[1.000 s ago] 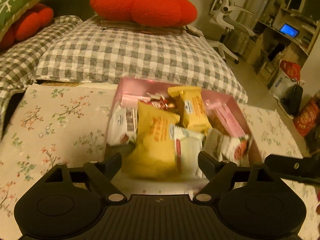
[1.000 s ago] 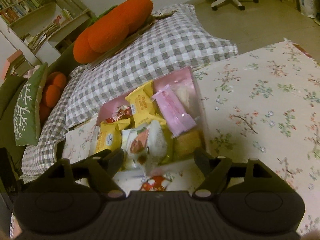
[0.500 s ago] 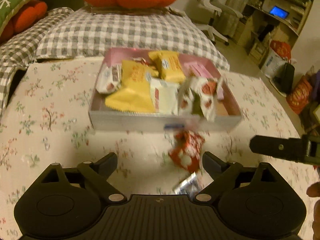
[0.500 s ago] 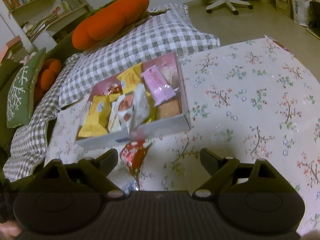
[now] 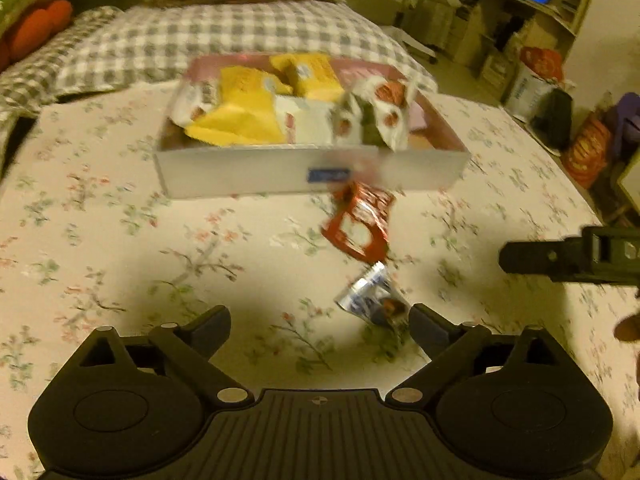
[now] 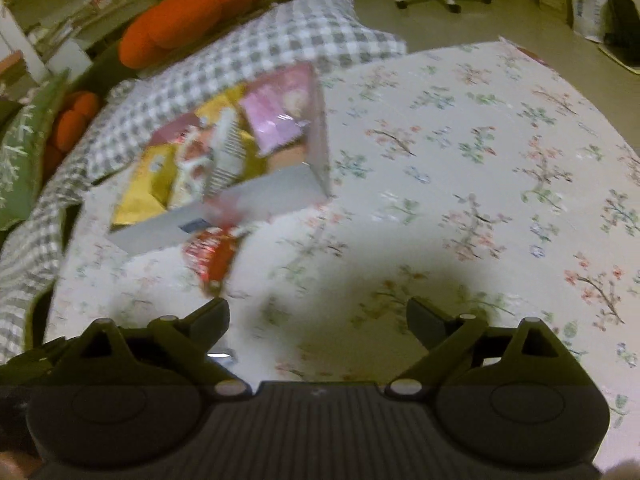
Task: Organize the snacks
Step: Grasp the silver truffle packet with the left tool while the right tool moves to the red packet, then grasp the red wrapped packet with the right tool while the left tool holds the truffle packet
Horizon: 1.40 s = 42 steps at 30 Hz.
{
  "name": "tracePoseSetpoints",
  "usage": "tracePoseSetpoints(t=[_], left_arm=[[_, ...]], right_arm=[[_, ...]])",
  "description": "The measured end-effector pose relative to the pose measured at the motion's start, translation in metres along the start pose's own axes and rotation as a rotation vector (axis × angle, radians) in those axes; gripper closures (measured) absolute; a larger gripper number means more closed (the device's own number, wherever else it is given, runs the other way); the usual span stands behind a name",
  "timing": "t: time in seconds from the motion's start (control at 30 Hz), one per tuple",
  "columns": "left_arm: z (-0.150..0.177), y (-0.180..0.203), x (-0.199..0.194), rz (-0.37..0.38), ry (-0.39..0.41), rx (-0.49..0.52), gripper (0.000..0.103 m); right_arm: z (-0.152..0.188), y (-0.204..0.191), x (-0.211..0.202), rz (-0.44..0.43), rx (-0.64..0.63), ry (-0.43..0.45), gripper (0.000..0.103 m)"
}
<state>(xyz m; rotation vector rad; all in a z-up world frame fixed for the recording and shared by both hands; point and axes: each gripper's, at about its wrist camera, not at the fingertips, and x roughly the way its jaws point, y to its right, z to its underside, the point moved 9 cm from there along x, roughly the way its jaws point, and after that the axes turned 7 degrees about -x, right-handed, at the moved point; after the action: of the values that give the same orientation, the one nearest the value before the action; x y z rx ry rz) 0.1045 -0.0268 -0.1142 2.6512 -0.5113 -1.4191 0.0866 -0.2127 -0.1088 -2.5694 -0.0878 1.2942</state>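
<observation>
Snacks [image 5: 256, 120] blur inside the box [image 5: 240, 176]; both hand-held grippers [image 5: 320, 328] [image 6: 318, 320] gape, grasping nothing.

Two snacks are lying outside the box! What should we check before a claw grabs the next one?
1. Left claw open and holding nothing: ok.
2. Right claw open and holding nothing: ok.
3. Red snack packet in the box: not ok, it lies on the floral cloth just in front.
4. Silver snack packet lined up between the left claw's fingers: not ok, it sits close to the right finger.
5. Room left in the box: cannot tell, the snacks are piled up and blurry.
</observation>
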Motion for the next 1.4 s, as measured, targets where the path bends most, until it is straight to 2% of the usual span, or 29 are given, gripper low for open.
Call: tracePoseSetpoints(t=[0.23,0.4,0.57,0.63,0.7,1.17,1.4], left_arm=[[0.004,0.023,0.011,0.013,-0.017,0.016,0.009],[0.004,0.034,0.018,0.011,-0.029,0.018,0.022],[0.005,0.039,0.017,-0.031,-0.028,0.047,0.044],[0.005,0.037,0.016,-0.051,-0.025,0.061,0.063],[0.005,0.034,0.014,-0.080,-0.019,0.073,0.072],[-0.001,-0.018,-0.001,-0.149,0.008,-0.002,0.073],[-0.002,-0.044,-0.006,-0.175,0.010,-0.030,0.073]], right_arm=[[-0.001,0.007,0.007,-0.015,0.045,-0.004,0.008],[-0.002,0.004,0.012,-0.022,0.045,-0.010,0.008],[-0.002,0.002,0.014,-0.020,0.040,-0.015,0.008],[-0.001,0.001,0.014,-0.020,0.038,-0.018,0.008],[-0.001,-0.001,0.015,-0.022,0.036,-0.019,0.008],[-0.006,-0.044,0.032,-0.073,-0.028,-0.030,0.011],[-0.015,-0.078,0.049,-0.116,-0.068,-0.013,0.018]])
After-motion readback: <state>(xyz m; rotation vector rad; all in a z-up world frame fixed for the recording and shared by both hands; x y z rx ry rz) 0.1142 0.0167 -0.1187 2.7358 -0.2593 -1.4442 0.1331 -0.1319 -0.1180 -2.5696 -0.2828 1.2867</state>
